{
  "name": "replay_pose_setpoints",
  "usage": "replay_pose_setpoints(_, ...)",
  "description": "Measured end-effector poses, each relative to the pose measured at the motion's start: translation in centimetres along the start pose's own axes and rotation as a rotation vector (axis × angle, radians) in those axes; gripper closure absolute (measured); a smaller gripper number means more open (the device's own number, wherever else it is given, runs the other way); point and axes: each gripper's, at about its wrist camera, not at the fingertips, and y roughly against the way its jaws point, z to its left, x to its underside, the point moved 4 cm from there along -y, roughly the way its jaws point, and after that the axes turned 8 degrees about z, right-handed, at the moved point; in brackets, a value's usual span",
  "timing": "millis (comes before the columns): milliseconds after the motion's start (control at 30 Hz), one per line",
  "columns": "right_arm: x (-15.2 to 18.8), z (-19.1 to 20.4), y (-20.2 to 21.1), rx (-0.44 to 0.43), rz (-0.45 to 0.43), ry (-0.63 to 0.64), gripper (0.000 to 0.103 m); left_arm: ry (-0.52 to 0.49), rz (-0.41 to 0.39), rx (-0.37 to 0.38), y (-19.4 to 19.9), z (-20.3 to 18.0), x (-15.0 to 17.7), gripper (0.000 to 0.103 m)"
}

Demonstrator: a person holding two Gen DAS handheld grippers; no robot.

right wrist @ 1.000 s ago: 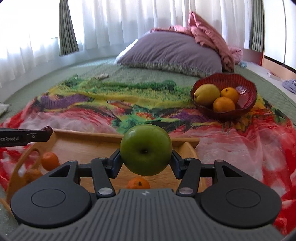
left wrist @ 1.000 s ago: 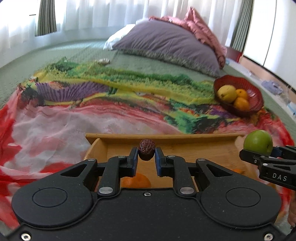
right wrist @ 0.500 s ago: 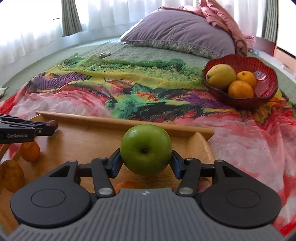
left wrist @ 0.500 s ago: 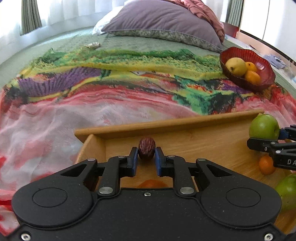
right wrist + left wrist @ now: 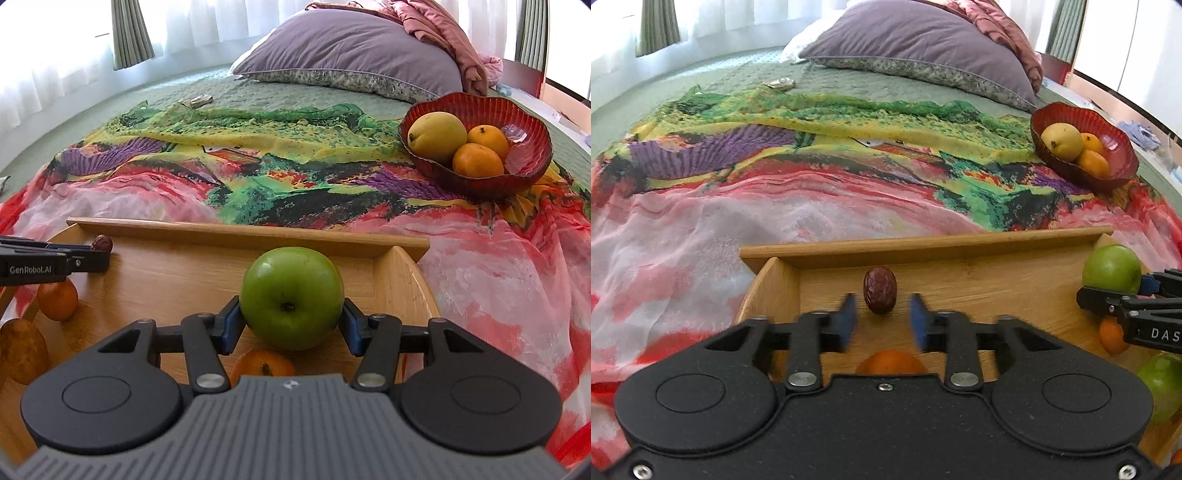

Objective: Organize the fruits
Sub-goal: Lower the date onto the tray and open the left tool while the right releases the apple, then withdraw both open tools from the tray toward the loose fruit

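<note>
My left gripper is open over the wooden tray; its fingers are blurred and stand apart from a dark red date near the tray's far left corner. My right gripper is shut on a green apple low over the tray's right end. The apple also shows in the left wrist view, and the date in the right wrist view. Small oranges and a second green apple lie in the tray.
A red glass bowl with a yellow pear and two oranges stands on the colourful cloth at the back right. A purple pillow lies behind. A brown fruit sits at the tray's left end.
My left gripper has opened and let go of the date, which now sits in the tray. Both grippers have come lower over the tray; the right still holds the apple.
</note>
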Motion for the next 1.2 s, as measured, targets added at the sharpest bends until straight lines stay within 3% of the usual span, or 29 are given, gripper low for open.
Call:
replay_pose_setpoints(33,0.0,-0.1,0.2,0.003,-0.004,-0.012,0.04,0.016,-0.018,-0.007,0.7,0.0,0.1,0.055)
replay_pose_setpoints(67,0.0,-0.2,0.4,0.008,-0.011,-0.02,0.031,0.037,-0.039,-0.003,1.7,0.0,0.3,0.052)
replay_pose_setpoints(200,0.1,-0.3,2.5,-0.009,-0.051,-0.055,0.026,0.06,-0.075,0.041,5.5,0.0,1.5,0.037)
replay_pose_setpoints(367,0.7,0.7,6.8,-0.025,-0.134,-0.019,0.02,0.025,-0.141,0.002,10.5,-0.4,4.0,0.021)
replay_pose_setpoints(567,3.7,2.0,12.3,-0.021,-0.242,0.062,0.011,0.011,-0.222,0.009,15.4,-2.2,8.7,0.016)
replay_pose_setpoints(767,9.4,2.3,15.8,0.027,-0.366,0.102,0.007,-0.002,-0.286,-0.007,17.8,-4.9,14.5,0.013)
replay_pose_setpoints(833,11.4,2.2,16.3,0.052,-0.389,0.1,0.007,-0.001,-0.303,-0.014,18.0,-5.6,16.1,0.007)
replay_pose_setpoints(1200,19.9,1.3,16.0,0.138,-0.428,0.011,0.006,-0.046,-0.318,-0.038,16.7,-8.4,22.2,0.005)
